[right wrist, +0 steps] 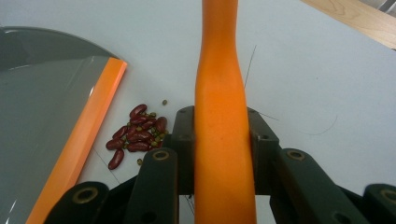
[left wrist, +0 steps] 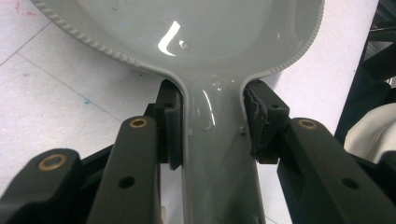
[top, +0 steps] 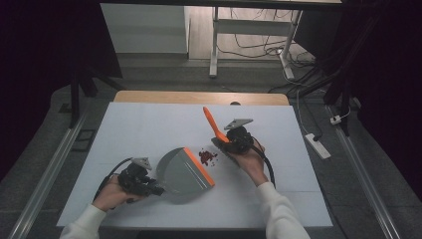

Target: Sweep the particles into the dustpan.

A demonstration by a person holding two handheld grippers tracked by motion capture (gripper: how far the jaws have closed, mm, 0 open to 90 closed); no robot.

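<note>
Sweeping setup: left hand-held gripper [top: 158, 189] clamped dustpan [top: 185, 174] handle, rim facing beans [top: 208, 157] at 2 o'clock; right hand-held gripper [top: 230, 144] gripped brush [top: 215, 125] handle, ready to push beans across worktop [top: 149, 124].

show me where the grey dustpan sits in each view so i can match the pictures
High view: the grey dustpan lies lower centre on the white table, orange lip toward the red beans.
Left gripper view: its pan and handle run down the centre, with the left gripper clamped on the handle.
Right gripper view: its body and orange lip run along the left edge.
Shared landmark: the white table.
</note>
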